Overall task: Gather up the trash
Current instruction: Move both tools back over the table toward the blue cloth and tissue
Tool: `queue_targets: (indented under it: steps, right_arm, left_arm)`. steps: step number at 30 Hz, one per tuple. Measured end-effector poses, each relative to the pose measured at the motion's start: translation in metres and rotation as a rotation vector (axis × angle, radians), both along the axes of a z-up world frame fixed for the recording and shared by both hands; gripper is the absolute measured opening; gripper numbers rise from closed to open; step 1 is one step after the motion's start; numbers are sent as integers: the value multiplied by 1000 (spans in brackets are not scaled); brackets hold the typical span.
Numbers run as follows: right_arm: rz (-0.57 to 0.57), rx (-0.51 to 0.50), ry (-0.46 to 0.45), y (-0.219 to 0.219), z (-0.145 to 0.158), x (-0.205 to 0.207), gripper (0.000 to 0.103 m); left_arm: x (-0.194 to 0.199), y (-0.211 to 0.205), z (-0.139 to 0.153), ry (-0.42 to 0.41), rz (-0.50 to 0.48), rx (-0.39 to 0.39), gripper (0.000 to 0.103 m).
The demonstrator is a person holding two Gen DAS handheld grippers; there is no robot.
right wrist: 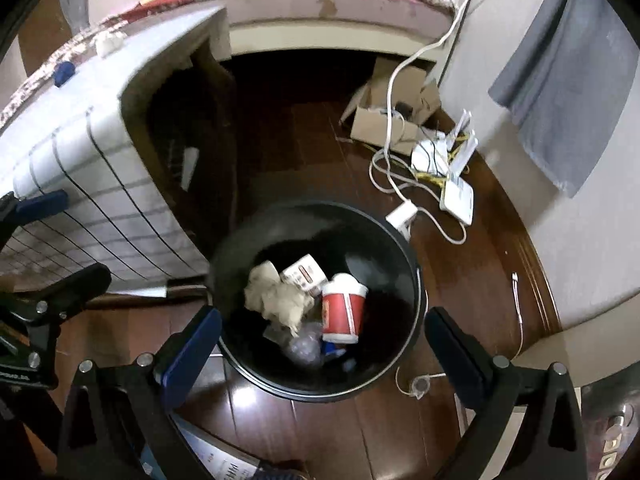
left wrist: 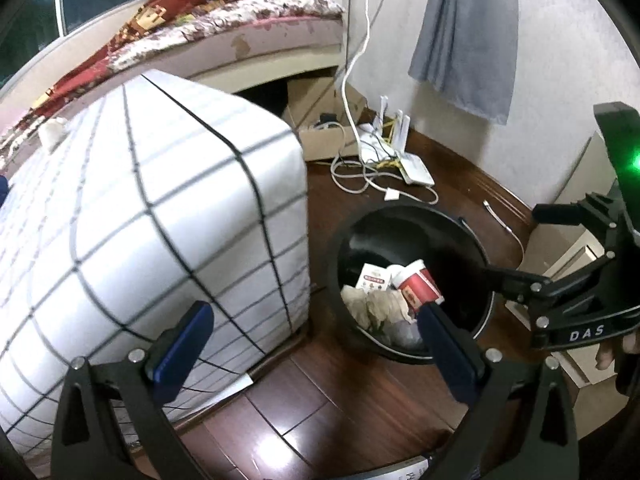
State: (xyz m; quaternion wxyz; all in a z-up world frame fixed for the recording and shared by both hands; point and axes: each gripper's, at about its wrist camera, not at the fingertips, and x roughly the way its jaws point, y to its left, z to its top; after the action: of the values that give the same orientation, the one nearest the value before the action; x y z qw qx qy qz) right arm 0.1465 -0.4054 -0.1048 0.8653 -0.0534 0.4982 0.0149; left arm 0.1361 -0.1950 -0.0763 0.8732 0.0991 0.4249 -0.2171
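- The black trash bin (right wrist: pixel 316 296) stands on the dark wooden floor (right wrist: pixel 460 280), just beside the corner of a table draped in a white checked cloth (left wrist: pixel 160 208).
- Trash already lies in the bin: a red-and-white paper cup (right wrist: pixel 343 307) on its side, crumpled tissue (right wrist: pixel 276 298) touching it, a small white carton (right wrist: pixel 306 274) behind, and clear plastic wrap (right wrist: pixel 302 346) toward the near rim.
- The right gripper (right wrist: pixel 322 364) hangs directly over the bin mouth. Its jaws stand wide apart with nothing between the blue pads (right wrist: pixel 192 356); judged from this, the position suits a drop into the bin.
- The left gripper (left wrist: pixel 316 356) is held beside the bin on the table side. Its jaws are likewise spread wide and carry nothing.
- On the tablecloth, near its far edge, a white crumpled scrap (right wrist: pixel 109 42) and a small blue item (right wrist: pixel 64 72) remain; these are probably the next things to collect.
- Surroundings: a white router (right wrist: pixel 456 188) with tangled cables (right wrist: pixel 400 168), a power adapter (right wrist: pixel 402 214) just beside the bin rim, and an open cardboard box (right wrist: pixel 384 120) lie on the floor toward the wall. A grey cloth (right wrist: pixel 560 92) hangs on the wall; a bed (left wrist: pixel 248 20) stands behind.
- Obstruction: the table corner sits close to the bin; the adapter cable could snag if the bin is moved.
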Motion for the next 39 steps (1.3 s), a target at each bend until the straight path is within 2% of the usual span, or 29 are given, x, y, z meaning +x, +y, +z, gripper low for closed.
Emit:
queue_targets:
  steps: [11, 20, 27, 39]
  right_arm:
    - [54, 7, -58, 26, 28, -2, 102]
    - [130, 12, -124, 64, 56, 6, 102]
    - [188, 50, -193, 105, 86, 22, 102]
    - [304, 106, -262, 191, 110, 44, 102]
  left_arm:
    - [0, 32, 28, -72, 76, 4, 102]
    - [7, 69, 47, -118, 168, -13, 102]
    - [8, 102, 66, -168, 243, -23, 102]
    - [12, 189, 83, -198, 415, -68, 102]
